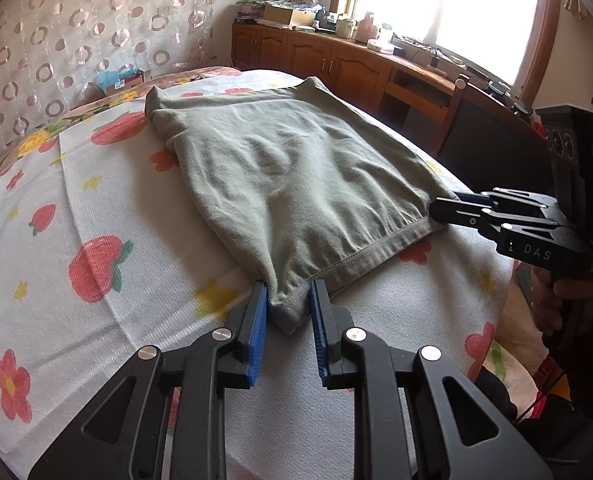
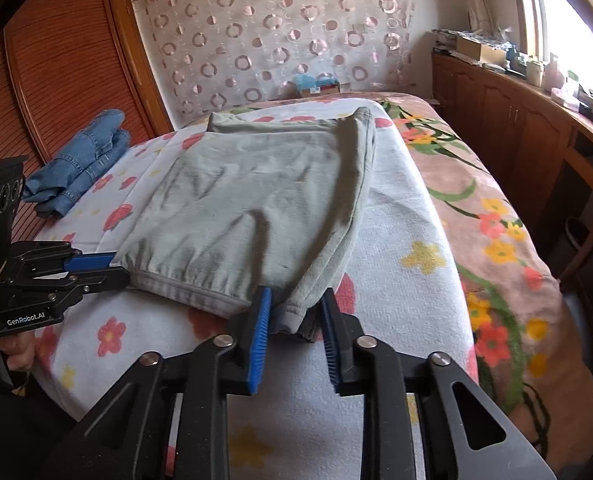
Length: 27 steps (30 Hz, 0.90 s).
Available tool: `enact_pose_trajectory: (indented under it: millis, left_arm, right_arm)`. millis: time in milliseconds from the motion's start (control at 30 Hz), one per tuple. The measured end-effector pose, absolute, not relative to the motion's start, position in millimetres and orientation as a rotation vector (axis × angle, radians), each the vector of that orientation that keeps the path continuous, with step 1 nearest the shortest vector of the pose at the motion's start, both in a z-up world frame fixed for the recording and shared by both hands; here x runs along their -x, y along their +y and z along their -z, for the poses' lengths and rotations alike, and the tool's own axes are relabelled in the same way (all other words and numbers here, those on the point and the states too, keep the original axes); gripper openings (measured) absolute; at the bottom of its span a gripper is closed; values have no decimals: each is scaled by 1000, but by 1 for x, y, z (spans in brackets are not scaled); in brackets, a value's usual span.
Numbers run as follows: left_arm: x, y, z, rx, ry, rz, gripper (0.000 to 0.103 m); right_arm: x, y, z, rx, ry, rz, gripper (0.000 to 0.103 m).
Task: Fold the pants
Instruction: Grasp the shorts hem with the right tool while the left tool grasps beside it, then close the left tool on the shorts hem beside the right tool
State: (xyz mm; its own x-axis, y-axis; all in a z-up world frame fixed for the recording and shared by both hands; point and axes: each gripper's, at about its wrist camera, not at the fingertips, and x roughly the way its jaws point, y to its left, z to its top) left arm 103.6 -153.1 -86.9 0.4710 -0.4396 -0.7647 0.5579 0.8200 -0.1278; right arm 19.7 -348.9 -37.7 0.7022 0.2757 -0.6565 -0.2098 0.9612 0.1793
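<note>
Grey-green pants (image 1: 296, 184) lie folded flat on a flowered white towel (image 1: 108, 208) on the bed; they also show in the right wrist view (image 2: 248, 200). My left gripper (image 1: 288, 304) has its blue pads on either side of the near left hem corner, with a gap between the jaws. My right gripper (image 2: 296, 312) straddles the near right hem corner in the same way. The right gripper also shows at the pants' right edge in the left wrist view (image 1: 444, 210). The left gripper shows at the left hem in the right wrist view (image 2: 112, 266).
A folded pile of blue jeans (image 2: 80, 160) lies at the far left of the bed. A wooden cabinet (image 1: 336, 64) with clutter runs under the window on the right. A slatted wooden wardrobe (image 2: 64, 64) stands at the left. A pink flowered blanket (image 2: 488, 216) covers the bed's right side.
</note>
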Motion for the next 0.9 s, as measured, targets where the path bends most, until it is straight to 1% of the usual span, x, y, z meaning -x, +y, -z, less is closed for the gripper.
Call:
enact_pose_trajectory:
  millis: [33, 200, 267, 300, 333, 400, 567, 600, 633, 833, 867, 900]
  left_arm:
    - [-104, -153, 87, -144, 893, 605, 28]
    - [-107, -144, 81, -76, 903, 601, 30]
    - [-108, -140, 77, -57, 891, 584, 36]
    - [-109, -139, 76, -49, 886, 576, 44]
    - [-110, -137, 75, -33, 880, 580, 48]
    - [-112, -134, 74, 2, 876, 583, 49]
    - [-119, -140, 82, -30, 893, 534, 49]
    - [-121, -140, 83, -35, 899, 536, 47]
    - [-122, -143, 86, -38, 910, 540, 42]
    - [-119, -147, 89, -68, 903, 536, 38]
    - [-119, -147, 89, -60, 904, 546, 36]
    - [-118, -147, 89, -55, 904, 556, 31]
  right_arm:
    - [-19, -349, 38, -96, 743, -274, 20]
    - [-18, -349, 40, -96, 733, -279, 19]
    - [-16, -348, 40, -88, 727, -276, 19]
    - [-16, -348, 41, -87, 725, -274, 19]
    - [-15, -347, 41, -85, 722, -273, 19]
    - [-15, -347, 41, -87, 718, -271, 19]
    - [-14, -346, 42, -89, 713, -271, 19]
    - [-14, -346, 42, -90, 713, -271, 19]
    - [-14, -346, 42, -92, 712, -271, 19]
    - [-15, -348, 42, -101, 713, -273, 19]
    - [-15, -349, 42, -105, 713, -274, 19]
    - [-15, -349, 42, -108, 714, -276, 19]
